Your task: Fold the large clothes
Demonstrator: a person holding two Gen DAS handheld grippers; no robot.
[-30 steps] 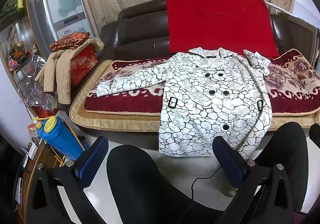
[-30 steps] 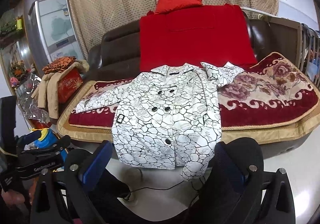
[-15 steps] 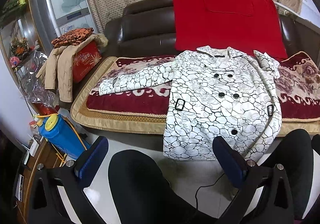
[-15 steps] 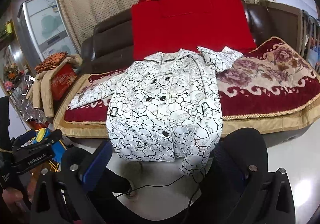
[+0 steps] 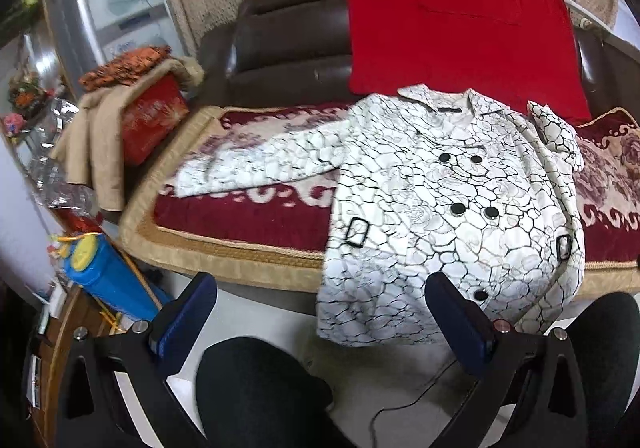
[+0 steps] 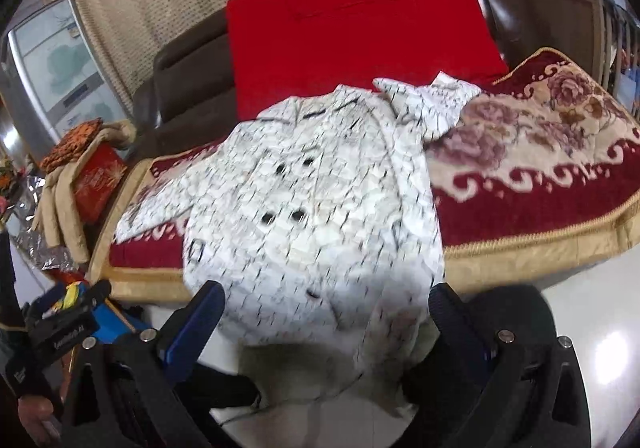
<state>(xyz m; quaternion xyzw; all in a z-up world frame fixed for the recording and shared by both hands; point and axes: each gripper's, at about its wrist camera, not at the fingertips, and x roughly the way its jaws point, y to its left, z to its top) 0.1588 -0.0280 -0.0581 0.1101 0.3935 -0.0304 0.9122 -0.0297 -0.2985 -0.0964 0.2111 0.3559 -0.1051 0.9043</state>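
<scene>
Half the coat [image 6: 316, 215] motion-blurred, hem behind dark knees [image 5: 260, 388].

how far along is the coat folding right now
Done: the white black-veined coat lies buttons-up on the red floral sofa cover, one sleeve already folded in. In hand: nothing; the left gripper and right gripper are both open, short of the hem. Left: the outstretched sleeve and all body folds.
</scene>
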